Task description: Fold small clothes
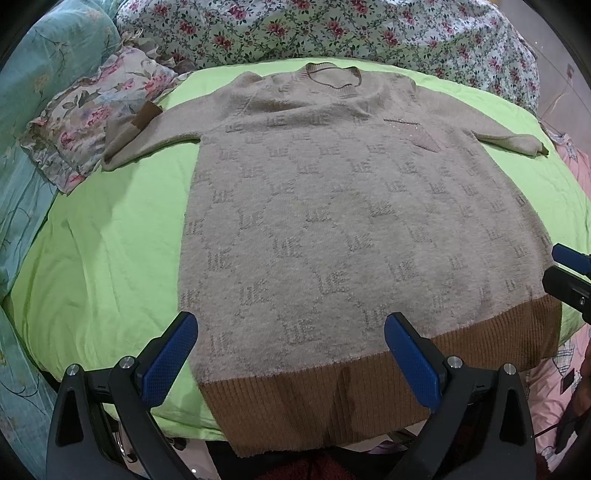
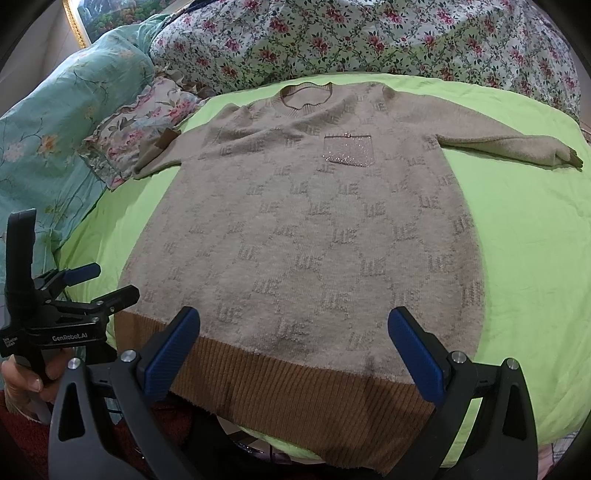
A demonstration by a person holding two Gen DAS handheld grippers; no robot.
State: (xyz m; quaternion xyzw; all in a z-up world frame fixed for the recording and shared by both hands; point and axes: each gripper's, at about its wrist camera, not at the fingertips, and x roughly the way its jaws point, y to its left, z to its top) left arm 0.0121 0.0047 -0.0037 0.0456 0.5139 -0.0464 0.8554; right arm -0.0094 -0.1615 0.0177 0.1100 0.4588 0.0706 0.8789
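A beige knit sweater point(image 1: 332, 206) with a grey letter pattern, a brown ribbed hem point(image 1: 332, 398) and a sparkly chest pocket point(image 2: 349, 150) lies flat, front up, on a lime-green sheet point(image 1: 103, 258). Both sleeves are spread sideways. My left gripper point(image 1: 291, 358) is open, hovering over the hem's left part. My right gripper point(image 2: 295, 354) is open over the hem's middle. In the right wrist view the left gripper point(image 2: 99, 284) shows at the sweater's lower left corner. The right gripper's fingers point(image 1: 569, 254) show at the left wrist view's right edge.
A floral quilt point(image 1: 332, 29) is bunched behind the sweater. A ruffled floral pillow point(image 1: 92, 110) lies under the left sleeve cuff, beside a teal quilt point(image 1: 44, 66). The sheet's front edge drops off just below the hem. Pink fabric point(image 1: 576, 162) lies at right.
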